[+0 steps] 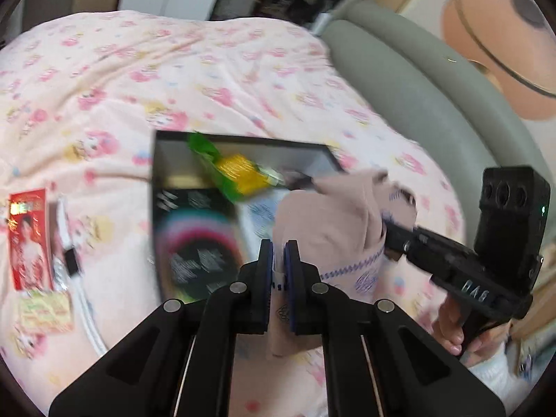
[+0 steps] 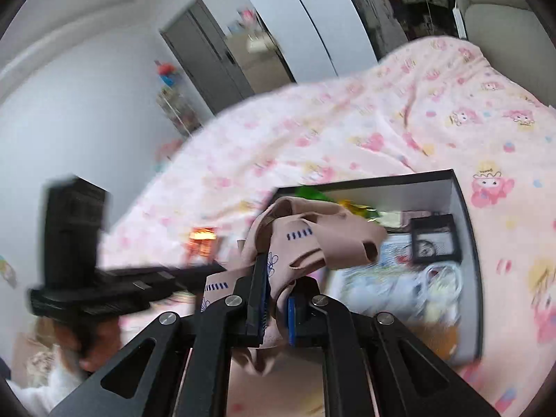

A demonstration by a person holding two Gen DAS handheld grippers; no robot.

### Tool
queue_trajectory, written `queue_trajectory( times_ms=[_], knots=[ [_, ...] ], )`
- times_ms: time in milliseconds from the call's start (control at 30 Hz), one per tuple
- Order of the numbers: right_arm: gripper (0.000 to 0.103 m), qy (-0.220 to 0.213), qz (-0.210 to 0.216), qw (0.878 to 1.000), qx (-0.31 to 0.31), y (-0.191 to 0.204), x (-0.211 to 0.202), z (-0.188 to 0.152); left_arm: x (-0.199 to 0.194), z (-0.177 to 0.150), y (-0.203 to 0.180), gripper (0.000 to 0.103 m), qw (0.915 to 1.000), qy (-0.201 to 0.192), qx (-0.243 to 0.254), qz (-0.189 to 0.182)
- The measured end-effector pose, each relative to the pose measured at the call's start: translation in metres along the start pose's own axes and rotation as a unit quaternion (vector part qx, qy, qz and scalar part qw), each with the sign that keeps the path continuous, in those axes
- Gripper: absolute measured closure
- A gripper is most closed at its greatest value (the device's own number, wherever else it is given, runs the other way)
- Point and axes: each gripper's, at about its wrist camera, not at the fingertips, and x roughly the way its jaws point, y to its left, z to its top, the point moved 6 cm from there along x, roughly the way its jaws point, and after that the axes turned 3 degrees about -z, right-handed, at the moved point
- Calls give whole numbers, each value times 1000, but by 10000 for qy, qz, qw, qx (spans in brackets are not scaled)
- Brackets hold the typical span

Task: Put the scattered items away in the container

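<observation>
Both grippers hold one beige-pink cloth (image 1: 330, 215) with blue printed marks, above the near edge of a black box (image 1: 243, 139). My left gripper (image 1: 279, 253) is shut on one end of it. My right gripper (image 2: 278, 278) is shut on the other end of the cloth (image 2: 312, 239); it also shows in the left wrist view (image 1: 392, 232). The box (image 2: 465, 208) lies on the pink bed and holds a green-yellow packet (image 1: 232, 170), a dark round-patterned item (image 1: 198, 239), a small black box (image 2: 434, 239) and white cables (image 2: 441, 278).
On the pink cartoon-print bedsheet (image 1: 173, 80) left of the box lie a red card (image 1: 29, 239), a white cable with a black band (image 1: 71, 264) and a yellow-green packet (image 1: 45, 311). A grey padded bed frame (image 1: 417, 80) runs at right.
</observation>
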Motion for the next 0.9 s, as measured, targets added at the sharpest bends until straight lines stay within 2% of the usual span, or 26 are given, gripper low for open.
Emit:
queue_trajectory(
  times_ms=[67,167,233,267,400,467,500,567,633,733,833,900],
  knots=[
    [95,292,1,9996,51,-10,24,0,15,9,19,98,9985,182,34,519],
    [94,887,-82,9950,454,-33,41,-29,41,10,38,97,9910,598,76,1198],
    [93,1212,-311,9905,564,-47,50,-43,53,6,40,89,9857,897,155,1418],
    [93,1249,-439,9895,581,-51,50,-43,45,-3,38,80,9855,896,165,1432],
    [92,740,-579,9941,542,-61,27,-27,44,-3,20,79,9924,700,235,981],
    [91,434,-620,9963,411,-62,22,-14,56,-3,15,79,9916,820,248,970],
    [91,413,-652,9963,377,-64,29,-10,67,-2,17,79,9904,877,239,1039],
    [91,574,-478,9962,442,-62,44,-9,83,-4,26,79,9860,1002,113,1327],
    [91,937,-440,9928,603,-65,60,-20,92,-8,38,79,9823,1092,-190,1507],
    [91,1423,-514,9861,688,-68,75,-42,99,-17,46,79,9816,1312,-558,1267],
    [91,1665,-542,9824,648,-67,77,-52,102,-26,39,79,9758,1635,-386,1396],
    [91,1787,-383,9811,628,-61,73,-56,97,-32,29,79,9748,1833,-294,1240]
  ],
)
